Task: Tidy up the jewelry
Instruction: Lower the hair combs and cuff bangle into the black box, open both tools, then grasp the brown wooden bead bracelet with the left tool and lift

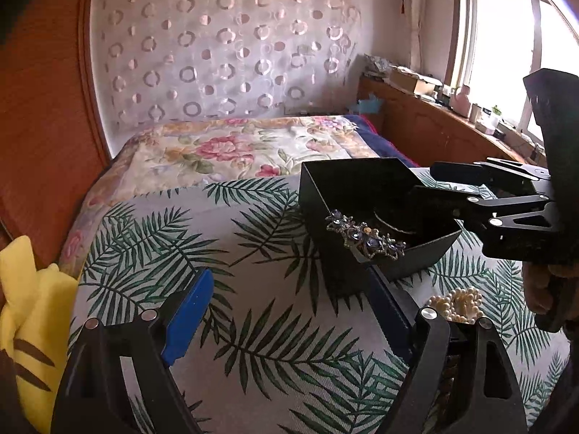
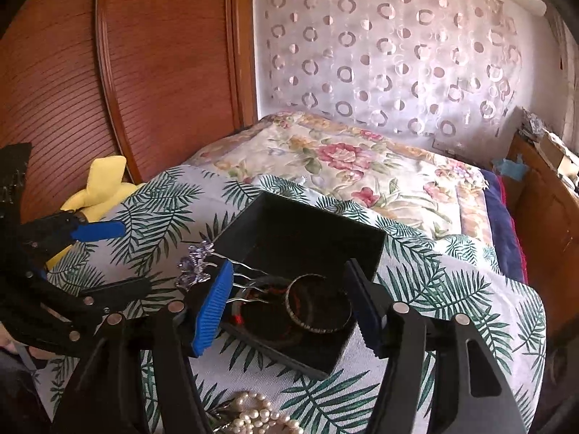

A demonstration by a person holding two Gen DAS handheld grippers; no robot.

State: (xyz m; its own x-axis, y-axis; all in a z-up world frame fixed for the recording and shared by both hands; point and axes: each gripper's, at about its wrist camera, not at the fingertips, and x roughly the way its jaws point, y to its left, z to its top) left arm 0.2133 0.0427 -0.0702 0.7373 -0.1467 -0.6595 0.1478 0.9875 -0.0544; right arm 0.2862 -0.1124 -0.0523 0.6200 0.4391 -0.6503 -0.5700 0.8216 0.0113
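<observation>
The bed fills both views, with a palm-leaf cloth spread across its near half. On the cloth sits an open black box, centre of the right wrist frame, right of centre in the left wrist one. Inside lie a bangle and dark cords. A purple jewelled hair comb is draped over the box's near rim, its prongs reaching inward. A heap of pearls lies on the cloth at the bottom edge, outside the box. The left gripper is released and empty; the right gripper hangs spread over the box, grasping nothing. The comb looks just dropped; next, judging by the layout, comes gathering the pearls into the box.
</observation>
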